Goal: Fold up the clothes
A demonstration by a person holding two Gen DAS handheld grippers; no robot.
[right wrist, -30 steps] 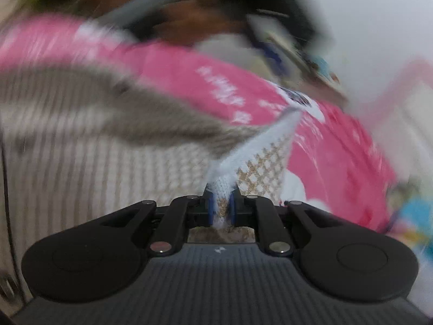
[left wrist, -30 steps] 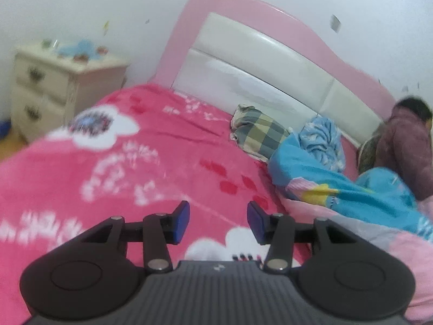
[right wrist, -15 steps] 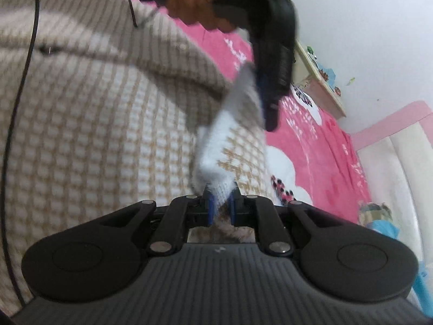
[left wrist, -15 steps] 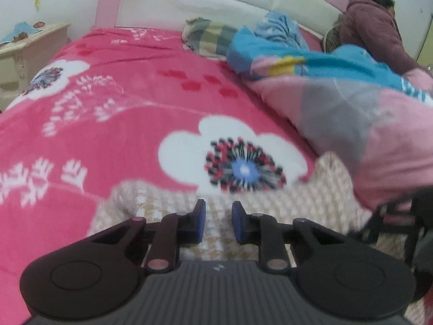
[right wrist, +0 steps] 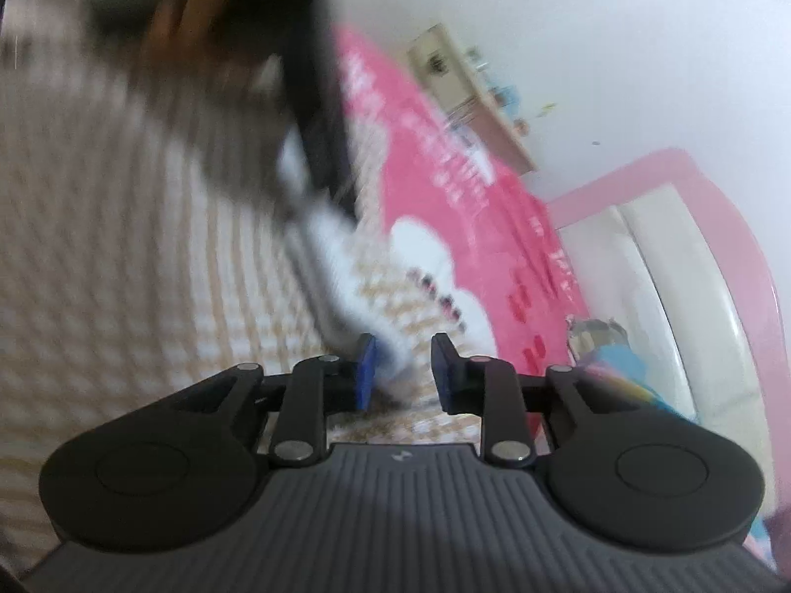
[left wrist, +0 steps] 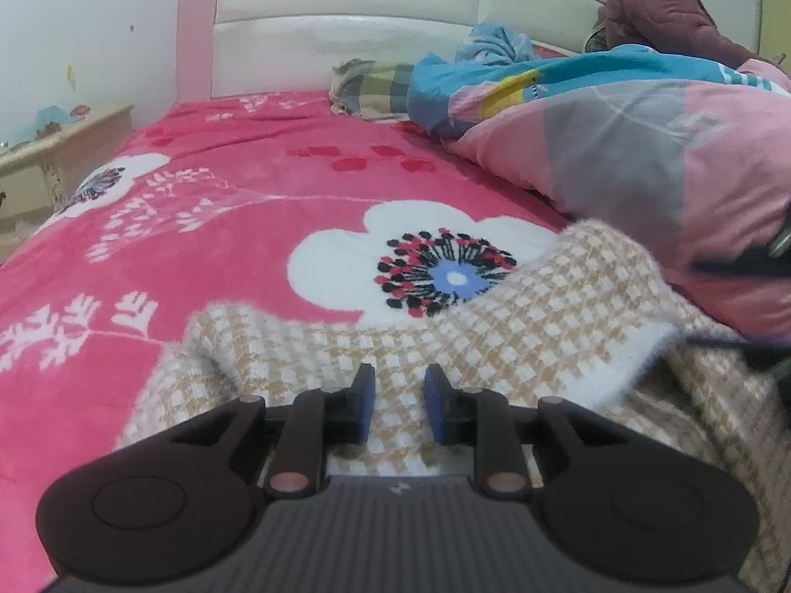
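Note:
A beige and white checked knit sweater (left wrist: 494,326) lies spread on the pink flowered blanket (left wrist: 237,207) of the bed. My left gripper (left wrist: 398,398) is open and empty, low over the sweater's fabric. My right gripper (right wrist: 401,370) is open, with the sweater's white ribbed edge (right wrist: 346,267) lying loose just ahead of its fingers. The right wrist view is blurred; the sweater (right wrist: 123,257) fills its left side, and the other gripper and hand (right wrist: 306,99) hang dark above it.
A pink and blue quilt (left wrist: 667,148) is heaped on the bed's right side, with a person in a maroon jacket (left wrist: 657,5) behind it. A plaid pillow (left wrist: 371,86) lies by the pink headboard (left wrist: 346,10). A cream nightstand (left wrist: 54,148) stands at the left.
My right gripper has opened and let go of the sweater's white edge. My left gripper has come down from the bed view to just over the sweater and opened a little wider.

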